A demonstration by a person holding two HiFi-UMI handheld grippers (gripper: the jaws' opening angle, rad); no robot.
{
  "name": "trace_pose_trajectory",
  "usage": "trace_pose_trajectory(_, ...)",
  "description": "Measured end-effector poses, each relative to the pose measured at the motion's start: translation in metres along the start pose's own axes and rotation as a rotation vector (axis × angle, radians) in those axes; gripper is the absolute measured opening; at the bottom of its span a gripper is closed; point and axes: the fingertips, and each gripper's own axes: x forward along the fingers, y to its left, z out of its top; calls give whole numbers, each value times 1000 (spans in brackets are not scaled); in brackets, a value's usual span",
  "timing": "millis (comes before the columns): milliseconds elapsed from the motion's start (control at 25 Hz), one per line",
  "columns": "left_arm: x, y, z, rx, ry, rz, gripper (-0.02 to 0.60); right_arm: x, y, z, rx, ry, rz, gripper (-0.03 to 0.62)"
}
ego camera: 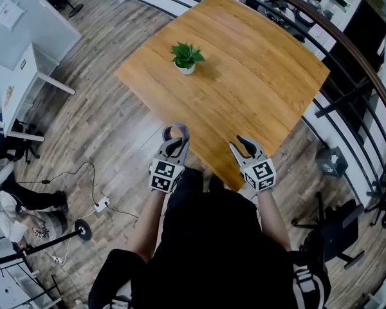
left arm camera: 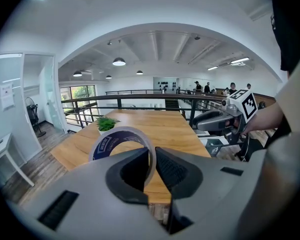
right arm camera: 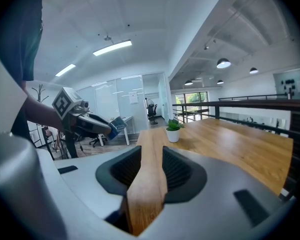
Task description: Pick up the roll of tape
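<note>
Left hand-held gripper [left arm camera: 152,156] pinches roll of tape [left arm camera: 106,143] by its wall, off tabletop [ego camera: 257,76]. Right hand-held gripper [right arm camera: 151,159] half open, empty. White pot [ego camera: 185,69] holds green plant [ego camera: 186,53].

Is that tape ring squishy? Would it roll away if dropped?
Probably not squishy: the tape roll looks evenly round while the left claw pinches its wall. It looks thin, so likely light. Being a ring, it might roll on the table.

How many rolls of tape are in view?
1. The roll of tape is pinched in the left gripper, held at the table's near edge; no other shows.
</note>
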Motion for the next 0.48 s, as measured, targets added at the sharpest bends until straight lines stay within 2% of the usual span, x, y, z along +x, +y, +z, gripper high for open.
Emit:
trace_pose_trajectory(280,-5,3,5,32,-29,17,58,2,0,-3,3,3,5,132)
trace_pose_trajectory(480,-5,9,5,18,-22,15,58,5,1,-4,5,7,4,130)
